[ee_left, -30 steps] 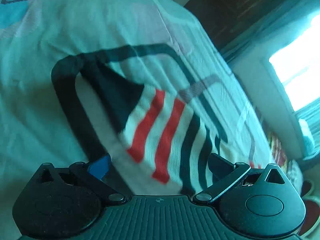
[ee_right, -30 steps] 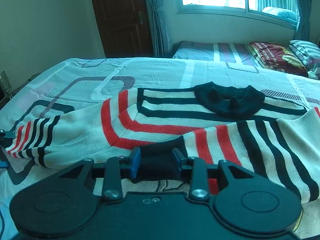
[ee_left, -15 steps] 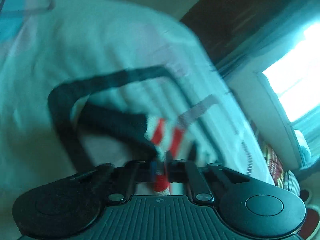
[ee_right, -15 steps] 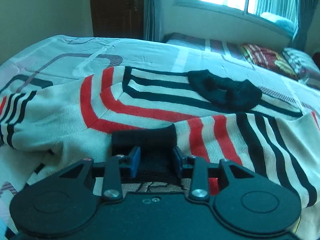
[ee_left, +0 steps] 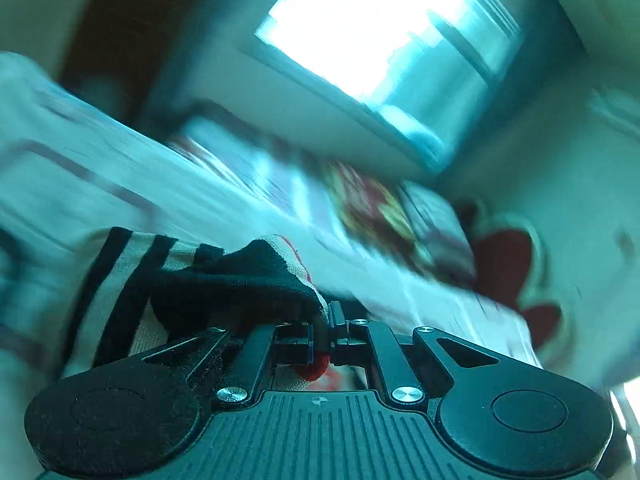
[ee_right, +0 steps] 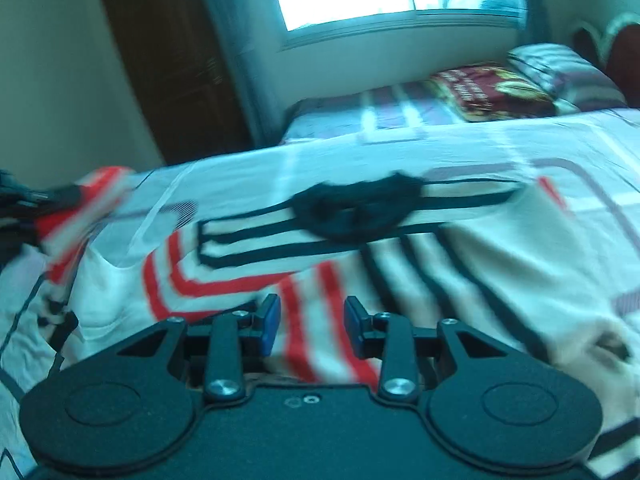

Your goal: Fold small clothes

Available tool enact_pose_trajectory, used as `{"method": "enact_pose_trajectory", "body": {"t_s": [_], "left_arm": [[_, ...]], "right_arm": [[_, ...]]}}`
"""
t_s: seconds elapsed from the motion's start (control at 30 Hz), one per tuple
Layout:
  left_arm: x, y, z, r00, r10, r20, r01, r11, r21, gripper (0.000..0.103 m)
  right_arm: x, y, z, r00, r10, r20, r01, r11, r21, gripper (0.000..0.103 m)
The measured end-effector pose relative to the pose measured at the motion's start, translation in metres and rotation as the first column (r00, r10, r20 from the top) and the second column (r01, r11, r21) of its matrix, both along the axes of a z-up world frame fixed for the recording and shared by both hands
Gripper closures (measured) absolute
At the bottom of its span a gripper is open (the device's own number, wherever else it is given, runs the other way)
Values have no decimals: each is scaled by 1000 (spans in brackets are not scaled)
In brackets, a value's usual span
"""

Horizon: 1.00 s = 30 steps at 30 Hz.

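The bed (ee_right: 320,160) is carrying the striped sweater (ee_right: 500,264), which is lying spread across the near half. The left gripper (ee_left: 320,326) is clamping the sweater's black cuff (ee_left: 240,276) at far left. The right gripper (ee_right: 308,320) is standing partly open above the striped fabric, gripping nothing.

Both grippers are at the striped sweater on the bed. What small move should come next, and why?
Probably carry the left gripper, shut on the sleeve cuff, across onto the sweater body: the sleeve hangs lifted, not yet folded in.
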<state>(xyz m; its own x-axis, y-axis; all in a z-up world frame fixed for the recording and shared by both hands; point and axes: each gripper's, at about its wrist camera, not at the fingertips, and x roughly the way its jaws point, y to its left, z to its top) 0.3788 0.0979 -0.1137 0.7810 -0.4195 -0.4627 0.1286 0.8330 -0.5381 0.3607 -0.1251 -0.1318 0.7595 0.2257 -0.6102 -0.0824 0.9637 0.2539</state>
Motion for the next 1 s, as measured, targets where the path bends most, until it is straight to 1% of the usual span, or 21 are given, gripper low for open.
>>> {"method": "enact_pose_trajectory", "body": {"t_s": [0.07,0.13,0.2,0.23,0.27,0.3,0.33,0.37,0.4,0.43,0.47,0.53,0.63,0.7,0.77,0.83,0.87,0.9,0.93,0.97,1.0], "left_arm": [[11,-49,-14,995,-90,-39,91,995,30,96],[21,-90,-34,981,-155,-119,165,983,74,96],[29,-118,-53,939,-218,-265,250,964,95,95],[27,-124,-57,926,-216,-309,258,961,103,92],[23,-124,-58,925,-215,-314,255,962,95,78],[18,-122,-55,930,-214,-297,248,965,82,47],[13,-119,-48,941,-200,-272,231,969,88,26],[7,-117,-39,957,-173,-233,202,973,108,2],[-1,-116,-28,971,-151,-184,176,975,132,0],[-5,-115,-17,977,-155,-149,177,973,147,0],[-4,-109,-10,979,-160,-129,180,970,161,0],[-4,-96,0,988,-119,-101,138,967,216,0],[-3,-52,3,993,-7,-119,38,965,258,0],[-2,-21,-1,988,82,-133,-40,956,290,0],[-3,6,-9,977,160,-139,-108,941,322,0],[-2,28,-20,967,204,-151,-142,929,343,0],[1,36,-27,963,215,-166,-147,927,345,0],[4,42,-32,959,220,-177,-151,928,341,0],[8,46,-39,957,225,-183,-153,929,338,0],[12,48,-44,955,232,-186,-158,926,342,0],[15,51,-47,954,236,-187,-162,925,344,0]], "right_arm": [[-6,-24,-1,999,-43,-5,43,999,-3,67],[-11,-46,-7,996,-83,-26,83,997,1,64],[-14,-65,-13,993,-106,-55,107,994,26,60],[-16,-72,-16,992,-111,-65,114,992,45,59],[-17,-78,-18,991,-115,-72,120,991,65,59],[-18,-82,-20,991,-116,-74,122,989,83,55],[-18,-85,-21,991,-115,-75,122,987,100,52],[-17,-87,-21,991,-115,-74,122,986,114,45],[-16,-87,-21,991,-110,-71,119,985,129,42],[-14,-86,-21,993,-100,-67,109,984,141,42],[-12,-84,-20,994,-87,-66,96,984,147,41],[-7,-78,-16,996,-65,-63,73,987,142,41],[-4,-50,-9,1000,27,-13,-26,999,27,39],[-2,-32,-10,996,85,-10,-85,996,-14,29],[-3,-16,-14,991,129,-18,-130,991,-34,29],[-1,3,-20,988,154,-17,-155,984,-90,31],[2,13,-23,988,156,-17,-157,978,-134,36],[6,20,-26,987,157,-17,-158,973,-170,51],[12,25,-29,988,155,-12,-154,970,-188,61],[17,27,-29,990,139,-14,-139,973,-186,77],[21,24,-27,994,109,-6,-109,982,-156,85]]}}
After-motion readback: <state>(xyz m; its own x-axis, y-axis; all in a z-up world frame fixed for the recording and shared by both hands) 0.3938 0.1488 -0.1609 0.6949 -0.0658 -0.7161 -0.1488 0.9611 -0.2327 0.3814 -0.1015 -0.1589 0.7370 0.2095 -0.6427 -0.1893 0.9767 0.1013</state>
